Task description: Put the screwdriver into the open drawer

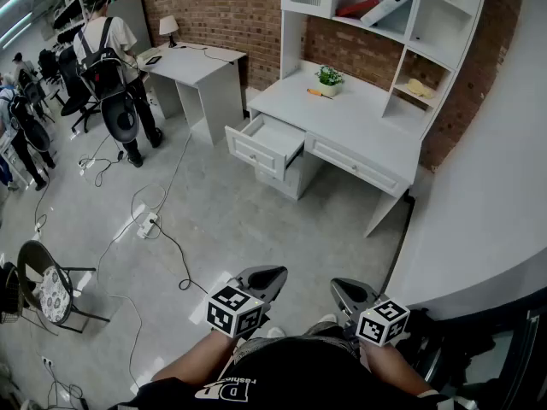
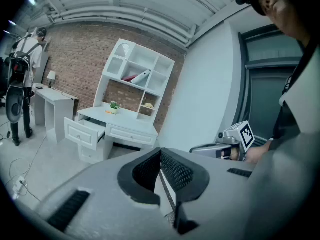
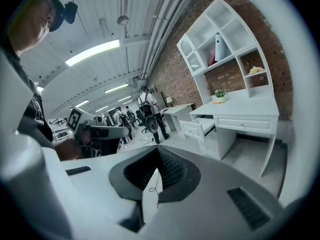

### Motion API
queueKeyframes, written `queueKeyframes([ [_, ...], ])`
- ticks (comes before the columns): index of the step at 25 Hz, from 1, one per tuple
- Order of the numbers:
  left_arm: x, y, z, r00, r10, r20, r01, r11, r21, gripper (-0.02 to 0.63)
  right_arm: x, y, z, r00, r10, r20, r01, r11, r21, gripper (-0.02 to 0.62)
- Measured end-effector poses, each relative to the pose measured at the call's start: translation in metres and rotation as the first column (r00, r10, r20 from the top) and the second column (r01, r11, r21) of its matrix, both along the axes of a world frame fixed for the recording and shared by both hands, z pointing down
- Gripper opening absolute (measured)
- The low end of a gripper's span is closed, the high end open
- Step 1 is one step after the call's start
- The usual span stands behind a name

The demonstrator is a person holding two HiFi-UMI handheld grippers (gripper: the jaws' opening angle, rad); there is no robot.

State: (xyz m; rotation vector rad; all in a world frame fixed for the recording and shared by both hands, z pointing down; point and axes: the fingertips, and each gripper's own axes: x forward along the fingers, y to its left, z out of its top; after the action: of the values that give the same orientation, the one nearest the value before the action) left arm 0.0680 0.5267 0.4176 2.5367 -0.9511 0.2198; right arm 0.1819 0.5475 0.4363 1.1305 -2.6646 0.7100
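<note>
While the screwdriver (image 1: 318,93) lies near the back left corner of the desk (image 1: 367,126), just beside the potted plant (image 1: 329,79), the left gripper (image 1: 261,278) and right gripper (image 1: 349,290) hang well away from it, both pressed together and empty. A careless reach could knock the plant or roll the slim tool off the edge, missing the open drawer (image 1: 275,135) at the front left. The screwdriver shows only as a speck, its tip unreadable, and the drawer's inside is partly hidden.

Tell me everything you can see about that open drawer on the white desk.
The open drawer is white, like painted wood, with a panelled front. It is the upper left drawer of the desk, pulled well out. Its inside looks empty. Nothing touches it; the screwdriver lies on the desktop above.
</note>
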Motion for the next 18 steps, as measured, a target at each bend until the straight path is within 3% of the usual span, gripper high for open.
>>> queueKeyframes([
  [18, 0.0, 0.013, 0.003, 1.0, 0.006, -0.001, -0.006, 1.0, -0.002, 0.018, -0.003, 0.015, 0.003, 1.0, 0.008, 0.021, -0.008, 1.0, -0.011, 0.003],
])
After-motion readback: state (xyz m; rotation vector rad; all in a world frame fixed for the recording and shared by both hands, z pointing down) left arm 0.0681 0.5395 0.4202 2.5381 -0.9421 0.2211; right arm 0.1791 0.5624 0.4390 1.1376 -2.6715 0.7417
